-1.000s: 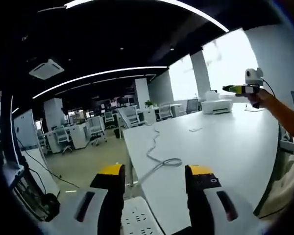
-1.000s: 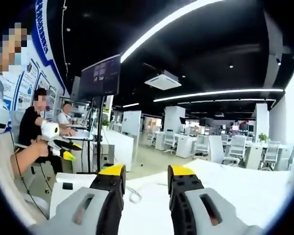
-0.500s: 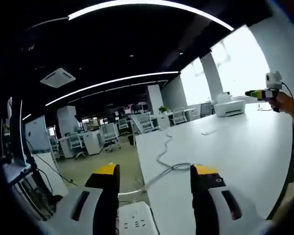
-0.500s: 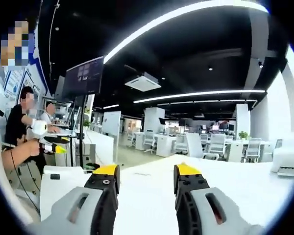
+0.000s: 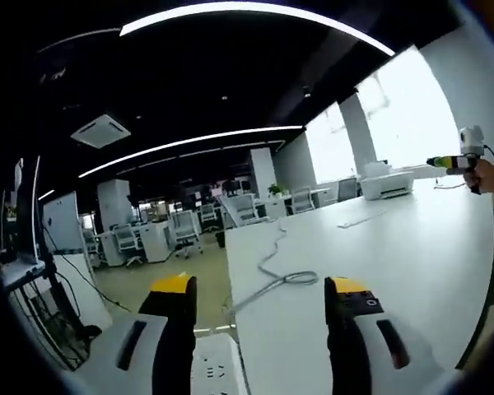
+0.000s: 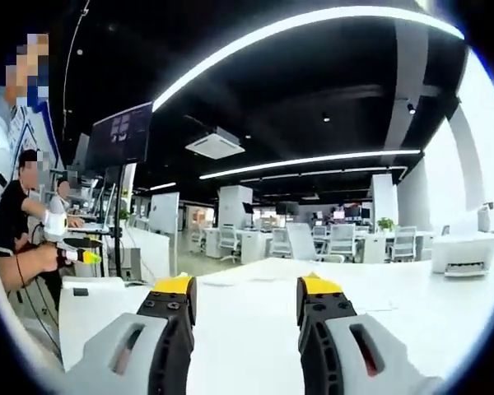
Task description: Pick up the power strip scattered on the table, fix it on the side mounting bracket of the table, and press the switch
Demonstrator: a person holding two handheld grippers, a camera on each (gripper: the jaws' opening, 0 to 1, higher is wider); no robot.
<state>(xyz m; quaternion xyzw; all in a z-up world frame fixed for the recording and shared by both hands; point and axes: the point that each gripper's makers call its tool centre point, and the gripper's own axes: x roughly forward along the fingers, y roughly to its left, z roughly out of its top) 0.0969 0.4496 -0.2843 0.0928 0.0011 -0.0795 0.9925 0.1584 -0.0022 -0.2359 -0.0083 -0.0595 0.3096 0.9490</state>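
Left gripper (image 5: 259, 290): fingers apart, nothing between them, held over the near corner of the counter (image 5: 395, 255).
Power strip (image 5: 216, 372): white, low in the left gripper view between the fingers, at the counter's edge; only its top end shows.
Cable (image 5: 272, 263): grey, snaking along the counter's left edge, with a loop near the corner.
Right gripper (image 6: 245, 288): fingers apart, empty, above the white counter (image 6: 247, 329).
Printer (image 6: 463, 251): white, far right on the counter.
Person's hand (image 5: 487, 174): at right edge of the left gripper view, holding a gripper.
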